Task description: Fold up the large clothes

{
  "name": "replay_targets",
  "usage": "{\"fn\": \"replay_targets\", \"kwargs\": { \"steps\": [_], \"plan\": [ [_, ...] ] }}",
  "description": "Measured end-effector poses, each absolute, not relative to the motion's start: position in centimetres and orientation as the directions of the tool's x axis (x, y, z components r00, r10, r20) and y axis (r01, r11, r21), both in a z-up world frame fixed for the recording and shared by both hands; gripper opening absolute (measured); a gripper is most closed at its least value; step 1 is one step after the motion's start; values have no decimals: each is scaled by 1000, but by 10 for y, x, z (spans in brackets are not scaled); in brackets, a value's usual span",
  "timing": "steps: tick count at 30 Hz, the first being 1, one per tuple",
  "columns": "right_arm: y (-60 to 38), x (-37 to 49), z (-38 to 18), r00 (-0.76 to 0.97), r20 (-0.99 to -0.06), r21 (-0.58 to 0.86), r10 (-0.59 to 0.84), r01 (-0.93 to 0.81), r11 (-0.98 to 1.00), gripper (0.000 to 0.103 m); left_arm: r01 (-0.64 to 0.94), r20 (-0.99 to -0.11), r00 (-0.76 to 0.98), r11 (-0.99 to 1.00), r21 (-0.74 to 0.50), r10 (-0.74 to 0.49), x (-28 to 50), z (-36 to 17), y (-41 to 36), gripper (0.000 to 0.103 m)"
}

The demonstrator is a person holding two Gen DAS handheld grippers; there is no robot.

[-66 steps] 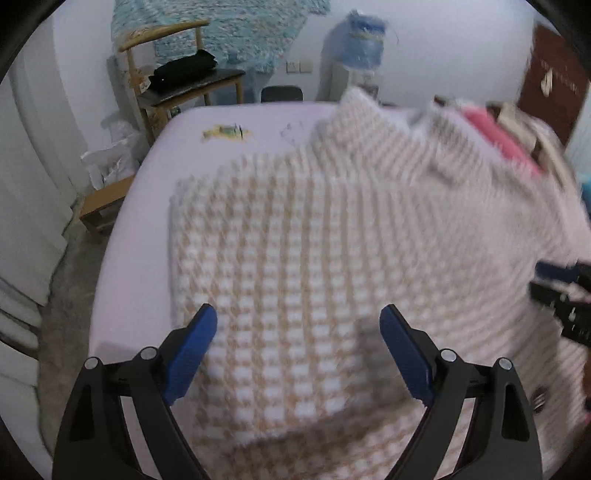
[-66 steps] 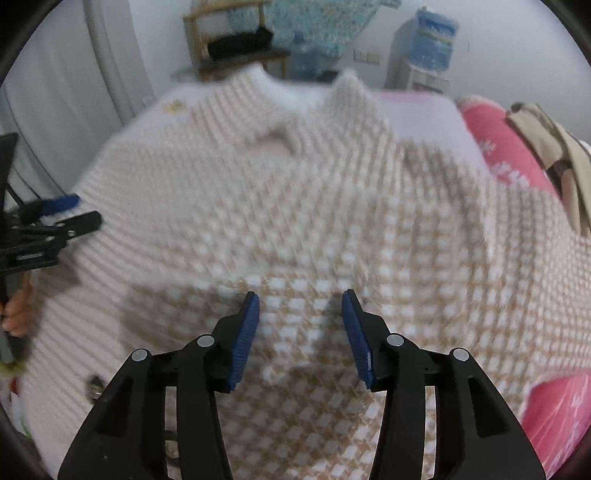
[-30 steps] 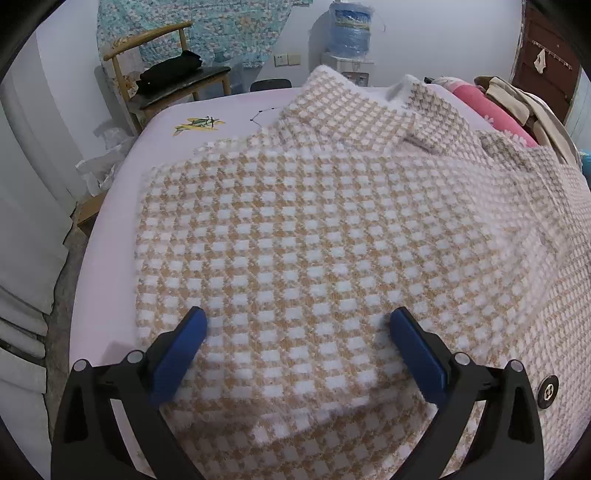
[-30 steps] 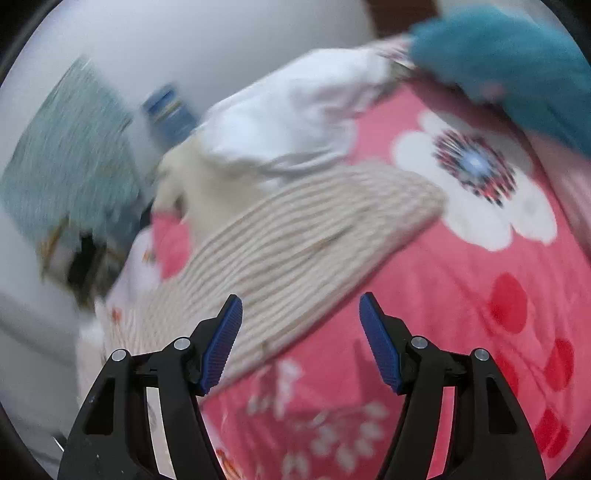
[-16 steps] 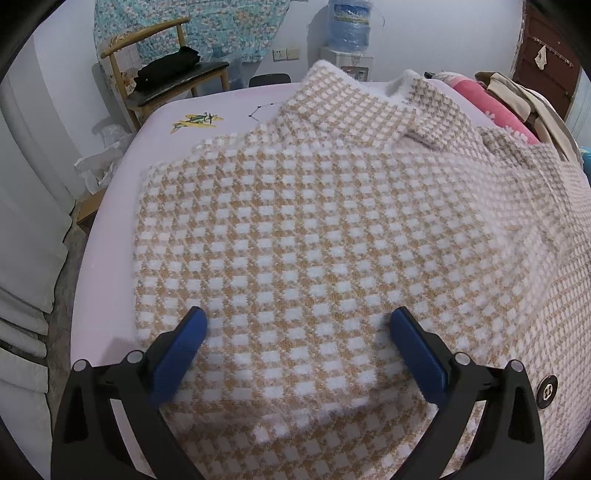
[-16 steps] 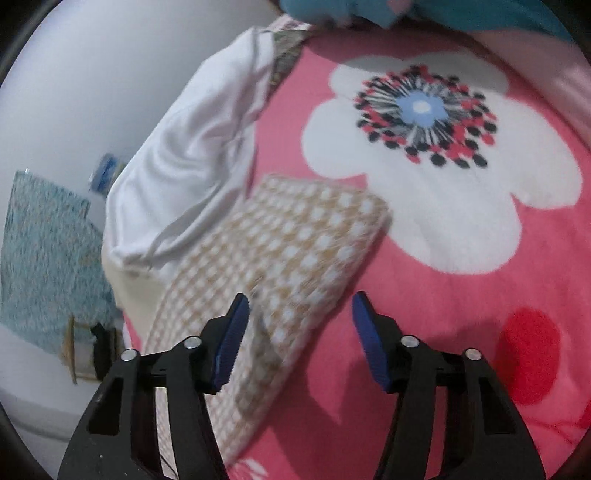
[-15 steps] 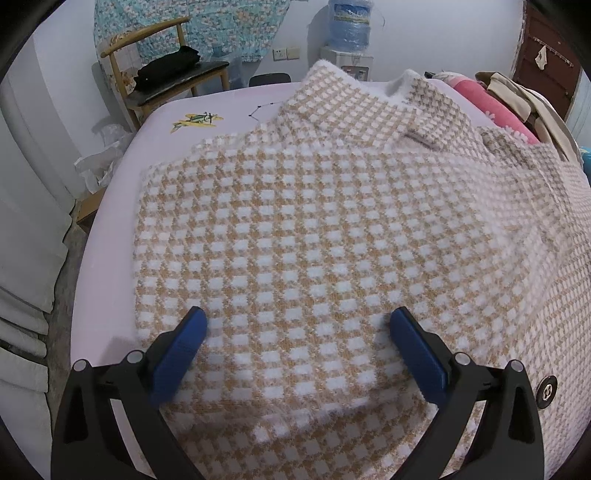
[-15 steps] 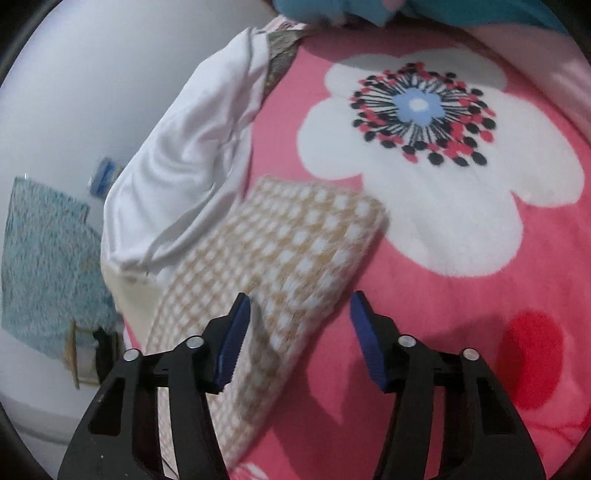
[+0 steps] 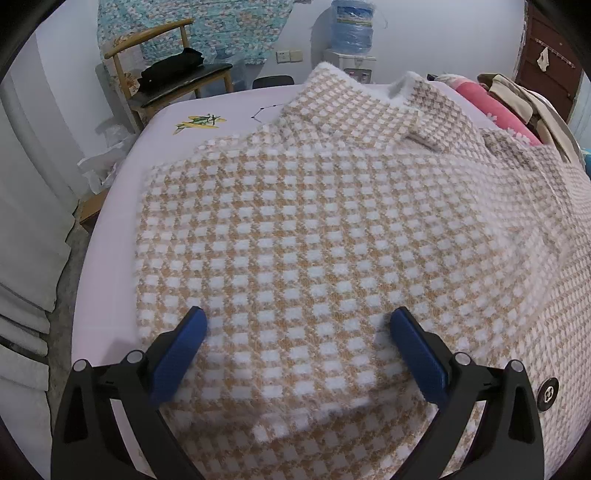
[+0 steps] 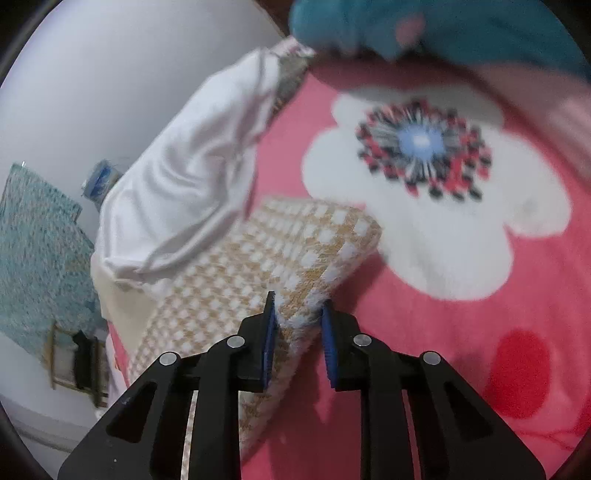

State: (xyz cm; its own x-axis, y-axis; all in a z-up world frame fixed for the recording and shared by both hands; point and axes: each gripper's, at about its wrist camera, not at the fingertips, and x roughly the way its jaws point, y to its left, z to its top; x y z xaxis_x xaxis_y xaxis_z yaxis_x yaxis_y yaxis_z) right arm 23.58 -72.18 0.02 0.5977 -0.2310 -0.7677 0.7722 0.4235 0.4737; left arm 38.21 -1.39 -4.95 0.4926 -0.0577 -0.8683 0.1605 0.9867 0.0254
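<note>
walls: plain white [image 9: 443,33] | wooden chair, black seat [image 9: 177,79] | blue-bottled water dispenser [image 9: 351,33] | dark brown door [image 9: 546,62] | grey floor [image 9: 70,266]

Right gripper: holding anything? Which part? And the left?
The right gripper, jaws just closing, pinches the checked sweater by the edge of its sleeve end, on the pink floral blanket. The left gripper is open, holding nothing.

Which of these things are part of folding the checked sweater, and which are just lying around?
In the job:
checked sweater
its sleeve, pinched by the right gripper
left gripper, open

Lying about:
pink flowered blanket
white cloth
chair
water bottle
</note>
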Motion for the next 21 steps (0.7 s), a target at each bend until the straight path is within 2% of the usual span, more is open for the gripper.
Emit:
{"fn": "replay_targets", "kwargs": {
  "steps": [11, 21],
  "plan": [
    [-665, 235, 108, 682, -645, 382, -345, 679, 627, 17, 180, -864, 502, 983, 47, -50, 382, -50, -14, 99],
    [-555, 259, 198, 795, -528, 286, -298, 497, 819, 17, 192, -843, 537, 978, 76, -40, 378, -42, -16, 99]
  ]
}}
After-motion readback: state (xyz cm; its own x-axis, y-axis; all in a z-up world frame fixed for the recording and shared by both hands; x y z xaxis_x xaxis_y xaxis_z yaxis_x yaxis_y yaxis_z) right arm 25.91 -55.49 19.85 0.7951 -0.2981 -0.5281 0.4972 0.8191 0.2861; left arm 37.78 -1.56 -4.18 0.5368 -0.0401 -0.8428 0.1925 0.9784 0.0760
